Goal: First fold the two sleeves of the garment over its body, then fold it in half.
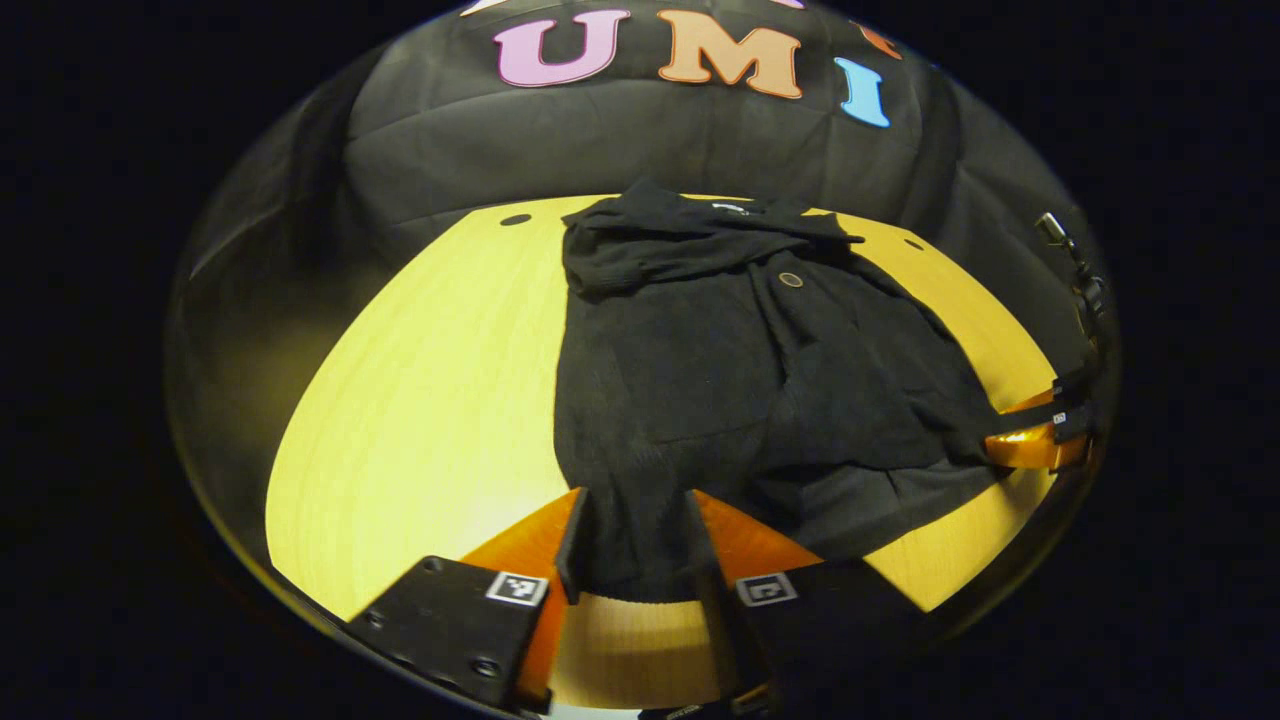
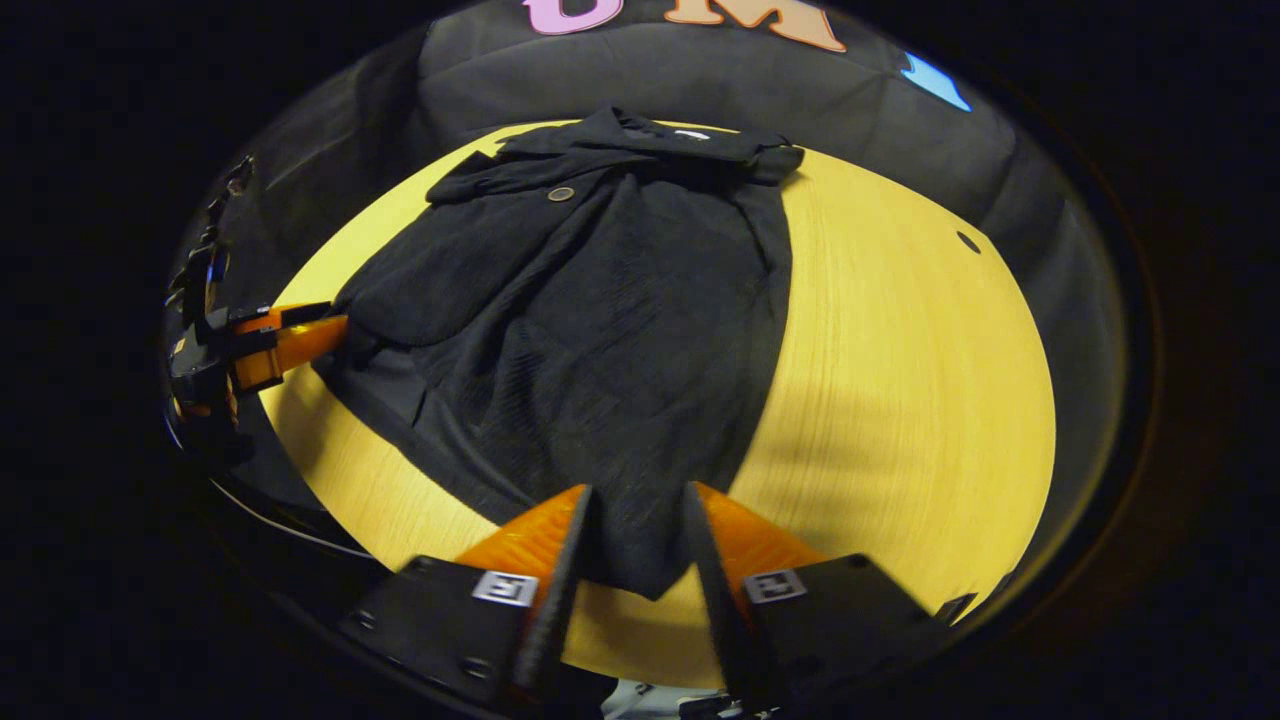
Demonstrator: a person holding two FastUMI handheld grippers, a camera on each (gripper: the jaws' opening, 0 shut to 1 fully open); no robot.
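Both hand-held grippers [image 1: 632,545] [image 2: 632,545] stand apart, straddling the black garment's [image 1: 720,380] hem on the table [image 1: 430,400].

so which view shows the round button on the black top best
The left gripper view: the button sits near the middle there, pale ring clear against the top. The right gripper view has it too, but smaller, flatter and farther up.

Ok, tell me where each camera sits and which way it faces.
Left gripper view: rides the left gripper, looking up the black garment from its hem; own fingers straddle the hem, right gripper off to the side.
Right gripper view: rides the right gripper, same direction; left gripper beside.
Shared: garment, yellow table, both grippers.
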